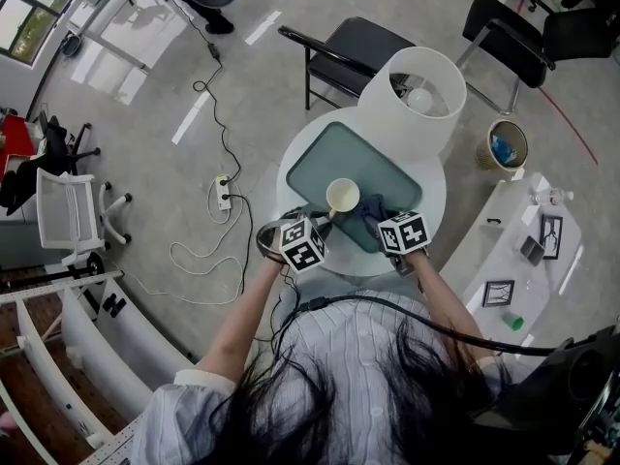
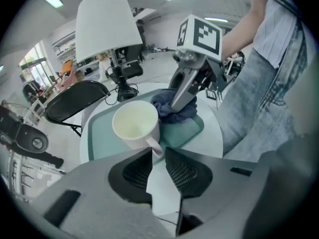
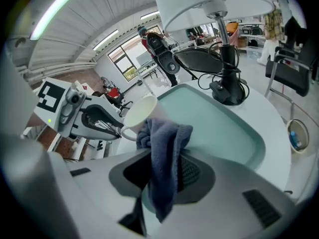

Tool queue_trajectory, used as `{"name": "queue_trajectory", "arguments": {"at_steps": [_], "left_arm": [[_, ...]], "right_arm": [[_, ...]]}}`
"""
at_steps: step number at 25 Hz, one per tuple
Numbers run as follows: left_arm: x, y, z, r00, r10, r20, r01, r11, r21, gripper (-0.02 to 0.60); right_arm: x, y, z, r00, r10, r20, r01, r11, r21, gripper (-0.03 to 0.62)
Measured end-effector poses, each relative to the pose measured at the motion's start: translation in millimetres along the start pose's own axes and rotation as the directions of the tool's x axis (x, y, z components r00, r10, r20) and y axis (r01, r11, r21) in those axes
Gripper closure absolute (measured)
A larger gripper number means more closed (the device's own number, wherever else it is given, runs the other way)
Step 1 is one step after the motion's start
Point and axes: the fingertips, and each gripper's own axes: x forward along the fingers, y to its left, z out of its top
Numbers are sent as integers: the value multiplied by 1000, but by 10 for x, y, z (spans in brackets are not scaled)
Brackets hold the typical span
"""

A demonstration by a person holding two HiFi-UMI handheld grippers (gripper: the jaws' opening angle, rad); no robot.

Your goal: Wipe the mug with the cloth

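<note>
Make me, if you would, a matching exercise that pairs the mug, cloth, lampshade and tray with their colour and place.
1 mug
2 cloth
3 lampshade
4 tray

A dark blue, clamped in the right gripper
B white, above the far side of the table
C teal, flat on the table
D cream, upright on the tray

Pairs: 1-D, 2-A, 3-B, 4-C

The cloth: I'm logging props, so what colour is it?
Dark blue-grey, plain with no pattern. The cloth shows best in the right gripper view.
</note>
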Motion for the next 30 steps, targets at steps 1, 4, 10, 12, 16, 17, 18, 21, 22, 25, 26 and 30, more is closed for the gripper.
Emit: {"name": "queue_trajectory", "arguments": {"at_steps": [1,4,10,12,16,17,18,21,22,25,26,30], "left_arm": [[-53,6,59,999,28,28,-27,999,-32,512],[-189,79,271,989,117,87,-106,987,-122,512],[-40,75,562,988,145,53,-138,983,-118,483],[67,79,575,989,146,18,-143,983,-113,480],[268,85,512,990,130,-48,-135,985,-110,481],[294,112,506,989,141,-54,-146,984,-100,482],[316,142,499,987,152,-60,-157,983,-93,482],[391,160,442,985,149,-86,-156,984,-85,495],[402,151,435,986,142,-90,-149,986,-72,499],[411,111,440,989,115,-94,-116,993,-7,517],[414,99,442,990,103,-93,-103,995,8,526],[407,75,436,994,49,-97,-44,998,54,535]], "right_arm": [[2,-7,-2,1000,0,2,0,1000,4,485],[20,-17,3,1000,1,5,-1,1000,8,485],[14,-14,0,1000,-3,11,3,1000,12,485],[18,-8,0,1000,-2,14,2,1000,15,485],[21,7,-2,1000,1,21,-2,1000,27,485],[26,14,-2,1000,6,24,-6,1000,31,485],[31,18,-2,1000,9,27,-10,999,34,485],[12,-3,3,1000,0,30,-1,999,39,485],[8,-7,4,999,-2,32,0,999,41,485],[10,-14,9,999,2,42,-4,999,47,485],[6,-20,21,999,0,46,-2,999,51,485],[-9,-50,90,998,-5,58,1,998,62,485]]}}
